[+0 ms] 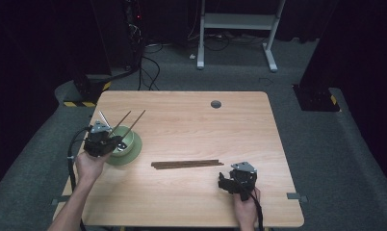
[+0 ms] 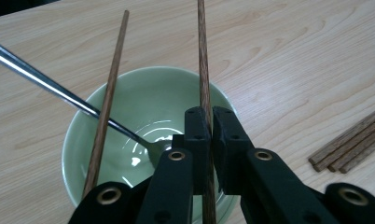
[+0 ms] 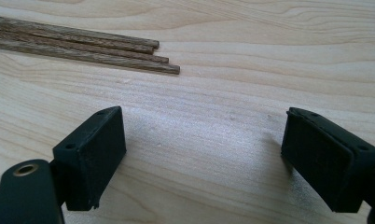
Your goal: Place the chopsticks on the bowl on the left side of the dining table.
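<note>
No readable writing. Left gripper [image 2: 208,122] clenched on one chopstick [image 2: 203,56] above the green bowl [image 2: 129,100] near the desk's [image 1: 191,115] left edge; second chopstick [image 2: 108,93] and a spoon [image 2: 59,91] lean in the bowl. Right gripper [image 3: 204,149] released, low over the desk near the front edge, beside the chopstick bundle [image 3: 83,49] at mid-desk

bright surface, dark room around it

in the high view the wooden surface [image 1: 191,120] is evenly lit from above while the floor and walls sink into black. both gripper views are sharp on the wood grain, soft on the nearest jaws; a white glare spot sits inside the green bowl [image 2: 143,107], with faint shadows beneath the jaws.
</note>
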`<state>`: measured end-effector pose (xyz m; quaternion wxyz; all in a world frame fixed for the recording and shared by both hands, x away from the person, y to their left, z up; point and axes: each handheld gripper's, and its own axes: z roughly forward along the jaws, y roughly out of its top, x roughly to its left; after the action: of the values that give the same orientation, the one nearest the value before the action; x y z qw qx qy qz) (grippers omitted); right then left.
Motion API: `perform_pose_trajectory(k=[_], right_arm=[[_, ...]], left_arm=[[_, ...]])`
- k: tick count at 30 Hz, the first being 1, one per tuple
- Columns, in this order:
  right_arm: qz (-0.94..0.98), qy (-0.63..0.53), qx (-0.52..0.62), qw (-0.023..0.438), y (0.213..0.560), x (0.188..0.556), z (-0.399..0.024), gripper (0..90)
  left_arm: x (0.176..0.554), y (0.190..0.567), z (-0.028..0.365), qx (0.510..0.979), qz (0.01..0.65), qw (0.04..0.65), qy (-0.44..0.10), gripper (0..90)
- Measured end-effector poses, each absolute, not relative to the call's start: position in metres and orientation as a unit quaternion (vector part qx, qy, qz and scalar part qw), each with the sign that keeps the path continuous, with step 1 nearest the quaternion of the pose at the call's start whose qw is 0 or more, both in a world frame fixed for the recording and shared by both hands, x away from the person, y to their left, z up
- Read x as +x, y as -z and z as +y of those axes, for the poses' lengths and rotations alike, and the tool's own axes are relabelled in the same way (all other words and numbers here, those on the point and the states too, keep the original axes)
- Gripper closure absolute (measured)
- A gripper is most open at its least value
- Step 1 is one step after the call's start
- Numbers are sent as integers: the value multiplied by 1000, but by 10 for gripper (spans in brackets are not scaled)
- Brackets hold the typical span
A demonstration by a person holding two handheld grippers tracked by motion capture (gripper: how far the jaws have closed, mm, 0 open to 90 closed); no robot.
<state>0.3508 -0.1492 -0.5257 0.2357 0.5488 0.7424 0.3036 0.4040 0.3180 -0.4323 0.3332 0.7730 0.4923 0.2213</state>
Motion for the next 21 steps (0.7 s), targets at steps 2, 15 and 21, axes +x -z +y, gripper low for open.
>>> perform_pose_trajectory(k=[2, 15, 21], right_arm=[[743, -304, 548, 236, 526, 351, -149, 133], [743, -304, 548, 236, 526, 351, -149, 133], [743, -304, 548, 236, 526, 351, -149, 133]], left_arm=[[404, 434, 320, 772, 496, 330, -222, 847], [405, 444, 336, 766, 514, 314, -223, 847], [407, 445, 340, 764, 520, 309, -225, 847]])
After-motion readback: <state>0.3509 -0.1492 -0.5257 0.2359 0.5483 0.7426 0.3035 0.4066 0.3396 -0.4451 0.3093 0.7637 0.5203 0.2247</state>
